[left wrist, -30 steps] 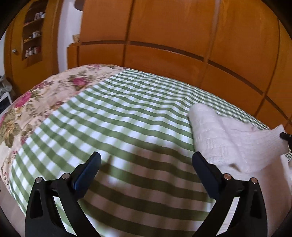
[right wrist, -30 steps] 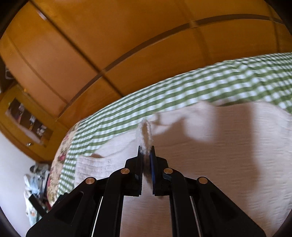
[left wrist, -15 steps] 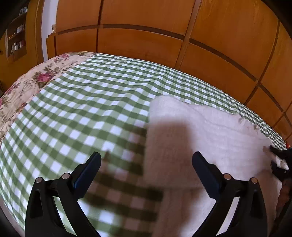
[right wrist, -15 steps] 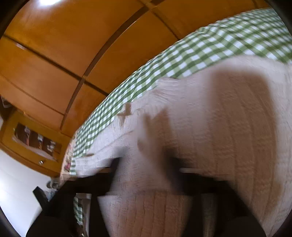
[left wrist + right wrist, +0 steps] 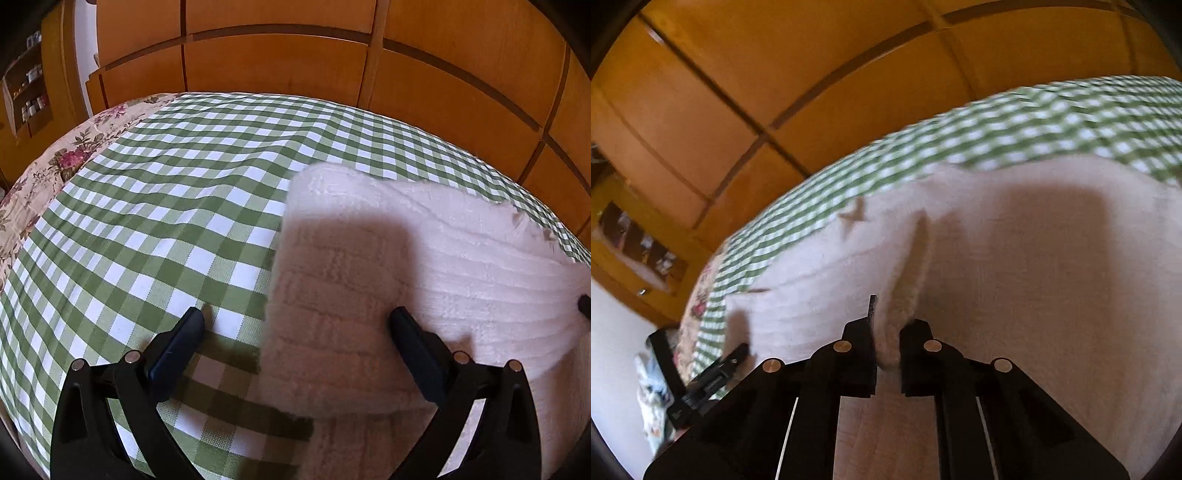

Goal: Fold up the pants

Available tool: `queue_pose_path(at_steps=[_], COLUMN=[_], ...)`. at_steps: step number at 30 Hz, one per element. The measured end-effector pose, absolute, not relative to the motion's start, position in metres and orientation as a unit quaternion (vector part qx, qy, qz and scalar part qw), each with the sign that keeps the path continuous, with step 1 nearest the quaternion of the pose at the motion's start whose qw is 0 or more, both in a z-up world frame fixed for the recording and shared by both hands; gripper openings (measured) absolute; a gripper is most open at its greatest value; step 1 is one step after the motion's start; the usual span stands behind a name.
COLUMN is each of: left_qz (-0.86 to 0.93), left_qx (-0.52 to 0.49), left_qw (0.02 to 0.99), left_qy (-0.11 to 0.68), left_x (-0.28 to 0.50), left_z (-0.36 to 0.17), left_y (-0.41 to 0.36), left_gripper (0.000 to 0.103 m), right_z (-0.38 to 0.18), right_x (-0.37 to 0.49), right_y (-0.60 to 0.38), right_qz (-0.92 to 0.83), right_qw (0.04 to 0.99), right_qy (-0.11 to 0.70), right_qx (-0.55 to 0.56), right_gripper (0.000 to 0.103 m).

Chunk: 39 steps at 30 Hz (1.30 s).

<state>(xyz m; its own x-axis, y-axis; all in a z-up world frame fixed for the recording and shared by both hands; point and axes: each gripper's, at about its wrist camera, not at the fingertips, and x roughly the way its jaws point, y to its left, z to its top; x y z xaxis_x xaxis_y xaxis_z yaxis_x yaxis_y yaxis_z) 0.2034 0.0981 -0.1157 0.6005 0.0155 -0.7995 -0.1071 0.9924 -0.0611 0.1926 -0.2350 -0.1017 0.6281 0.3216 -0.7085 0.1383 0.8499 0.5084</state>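
The pale pink knit pants point(image 5: 424, 273) lie on a bed with a green and white checked cover point(image 5: 177, 206). My left gripper point(image 5: 295, 332) is open, low over the pants' left edge; one finger is over the cover, the other over the fabric. In the right wrist view my right gripper point(image 5: 888, 332) is shut on a raised pinch of the pants point(image 5: 1034, 277), the fold standing up between the jaws. Its tip shows at the right edge of the left wrist view point(image 5: 583, 304).
Wooden wardrobe panels point(image 5: 280, 55) run behind the bed. A floral quilt point(image 5: 44, 173) covers the bed's left end. A shelf niche with small bottles point(image 5: 29, 92) is at the far left. The other gripper's black frame point(image 5: 701, 384) shows low left in the right wrist view.
My left gripper has moved right and down, from over the bare cover to the pants' left edge. My right gripper has kept its hold on the fabric and swung with it.
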Motion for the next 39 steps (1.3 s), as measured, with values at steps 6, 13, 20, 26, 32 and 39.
queue_pose_path(at_steps=[6,13,20,26,32,39], left_qz=[0.027,0.061,0.09,0.089,0.103,0.059], left_qx=[-0.059,-0.092,-0.052,-0.048,-0.049,-0.013], left_qw=[0.89,0.901,0.89,0.89,0.894,0.912], left_qy=[0.451,0.42,0.444,0.444,0.433,0.406], left_x=[0.204,0.215,0.247,0.252,0.237,0.191], left_z=[-0.114,-0.095,-0.12,-0.127,-0.11,-0.101], left_y=[0.1,0.111,0.107,0.107,0.103,0.076], left_gripper=[0.101,0.1,0.101,0.101,0.101,0.101], right_z=[-0.13,-0.131,-0.122,-0.135,-0.136,-0.101], right_x=[0.193,0.191,0.187,0.187,0.18,0.147], right_y=[-0.246,-0.242,-0.255,-0.256,-0.264,-0.265], right_qz=[0.034,0.04,0.001,0.003,0.01,-0.059], right_qw=[0.858,0.868,0.88,0.879,0.878,0.899], right_qy=[0.438,0.415,0.405,0.401,0.393,0.359], right_qx=[0.268,0.269,0.249,0.257,0.275,0.244], right_gripper=[0.007,0.007,0.007,0.007,0.007,0.023])
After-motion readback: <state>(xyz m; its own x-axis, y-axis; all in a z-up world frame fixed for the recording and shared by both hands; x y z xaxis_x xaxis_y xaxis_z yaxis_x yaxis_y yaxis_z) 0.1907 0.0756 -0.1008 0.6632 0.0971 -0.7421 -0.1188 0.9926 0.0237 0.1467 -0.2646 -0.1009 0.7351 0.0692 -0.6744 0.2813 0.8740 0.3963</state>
